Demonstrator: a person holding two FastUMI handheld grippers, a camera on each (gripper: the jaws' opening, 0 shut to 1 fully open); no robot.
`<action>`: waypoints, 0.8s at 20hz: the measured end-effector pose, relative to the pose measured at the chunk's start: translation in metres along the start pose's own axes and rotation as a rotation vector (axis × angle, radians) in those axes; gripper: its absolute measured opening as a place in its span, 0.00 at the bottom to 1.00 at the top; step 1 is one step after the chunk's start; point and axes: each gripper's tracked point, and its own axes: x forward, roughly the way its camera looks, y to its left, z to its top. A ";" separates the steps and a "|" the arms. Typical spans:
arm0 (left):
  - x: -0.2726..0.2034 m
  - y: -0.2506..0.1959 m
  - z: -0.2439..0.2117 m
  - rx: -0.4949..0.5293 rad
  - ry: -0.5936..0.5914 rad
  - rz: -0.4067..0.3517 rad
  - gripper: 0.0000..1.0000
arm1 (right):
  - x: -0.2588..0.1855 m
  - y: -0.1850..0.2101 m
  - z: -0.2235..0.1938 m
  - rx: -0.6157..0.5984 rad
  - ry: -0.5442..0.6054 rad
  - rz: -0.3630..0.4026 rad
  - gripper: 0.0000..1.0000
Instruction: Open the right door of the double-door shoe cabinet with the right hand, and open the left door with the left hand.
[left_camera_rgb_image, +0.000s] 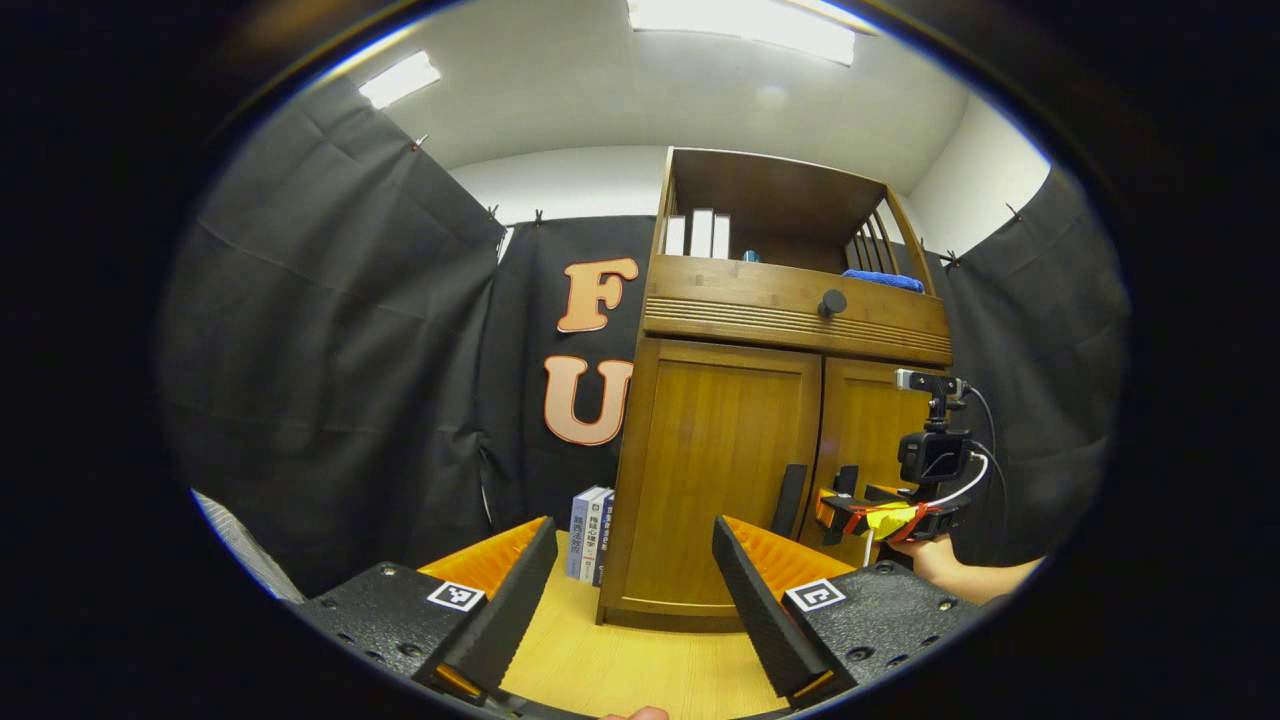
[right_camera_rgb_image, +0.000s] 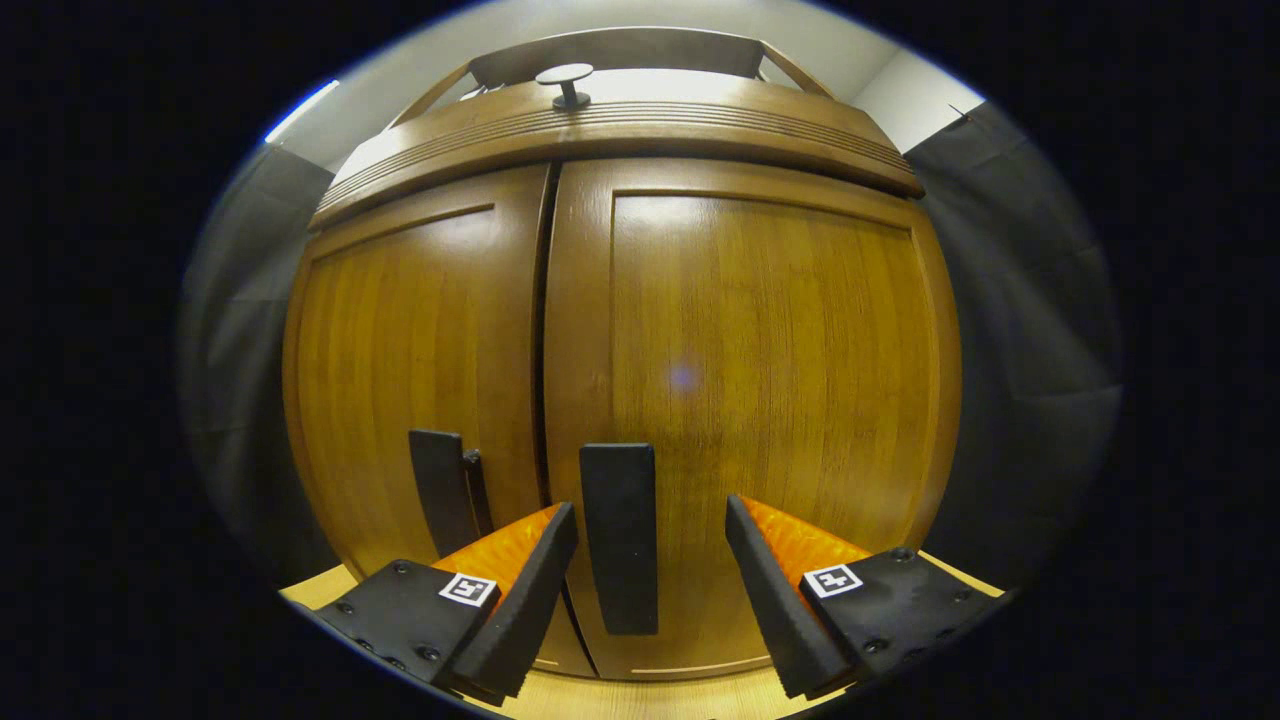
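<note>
Right door (right_camera_rgb_image: 760, 400) of the shoe cabinet (left_camera_rgb_image: 790, 300) shut, left door (right_camera_rgb_image: 410, 370) shut beside it, seam running between. Dark handle of the right door (right_camera_rgb_image: 620, 535) upright just beside the seam, framed between the spread fingers of the right gripper (right_camera_rgb_image: 650, 570); jaws open, no contact visible yet. Left door handle (right_camera_rgb_image: 440, 490) just across the seam, untouched.

In the left gripper view, right gripper (left_camera_rgb_image: 880, 515) held by a hand (left_camera_rgb_image: 960, 570) close to the door front. Left gripper (left_camera_rgb_image: 635, 590) well back over the tabletop (left_camera_rgb_image: 640, 670), jaws wide open, holding nothing. Books (left_camera_rgb_image: 590, 530) upright beside the cabinet's left side.

Risks, judged from here: closing off-centre and pinching only the handle's edge, then slipping on the pull; pulling straight back instead of along the hinge arc, dragging the whole cabinet across the tabletop; left finger catching the neighbouring handle, so close across the seam.
</note>
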 end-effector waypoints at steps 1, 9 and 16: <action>0.001 0.002 0.000 0.003 0.000 0.007 0.92 | -0.002 0.003 0.001 0.004 0.004 0.015 0.96; 0.011 0.010 -0.004 0.002 0.010 0.022 0.92 | 0.001 0.015 -0.005 0.094 0.016 0.112 0.65; 0.001 0.002 -0.001 0.007 0.013 -0.014 0.94 | -0.006 0.016 -0.015 0.033 0.096 0.071 0.39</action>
